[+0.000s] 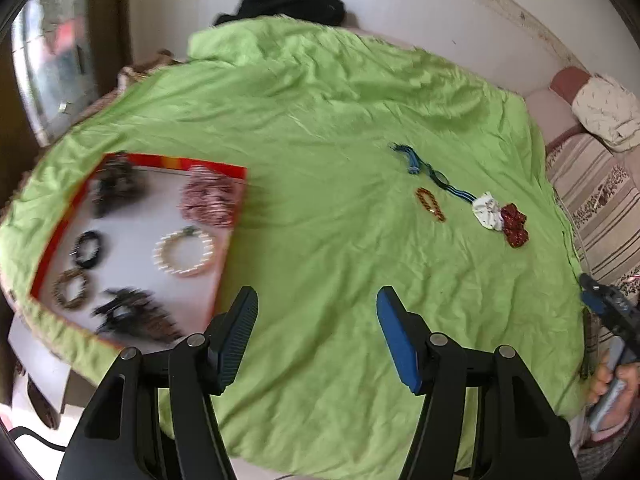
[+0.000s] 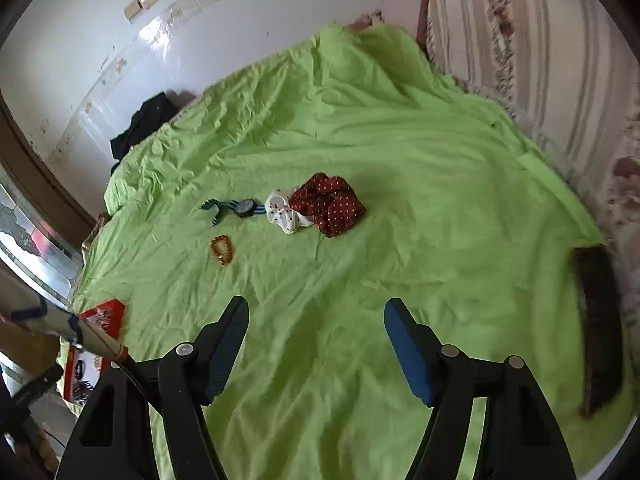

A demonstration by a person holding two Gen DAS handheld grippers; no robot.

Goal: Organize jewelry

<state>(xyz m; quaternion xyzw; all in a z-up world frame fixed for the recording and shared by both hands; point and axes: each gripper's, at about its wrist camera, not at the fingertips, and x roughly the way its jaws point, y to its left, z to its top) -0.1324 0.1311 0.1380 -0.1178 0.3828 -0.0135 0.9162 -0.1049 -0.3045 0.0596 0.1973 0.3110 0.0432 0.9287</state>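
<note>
1. Left claw (image 1: 318,312) is open w/ nothing in it, above the green sheet (image 1: 320,120).
2. Right claw (image 2: 316,320) is open & empty too.
3. Red tray (image 1: 52,248) holds bracelets.
4. Amber bracelet (image 2: 222,249), watch (image 2: 245,207) & 2 scrunchies lie apart on the sheet.

Two wrist views slanting down over one bed

Both share the green sheet (image 1: 320,120), amber bracelet (image 2: 222,249) and scrunchies; the left sits nearer the red tray (image 1: 52,248).

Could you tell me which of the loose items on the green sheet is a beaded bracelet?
The amber bracelet, lying alone nearer the camera; the watch and two scrunchies form a row behind it.
</note>
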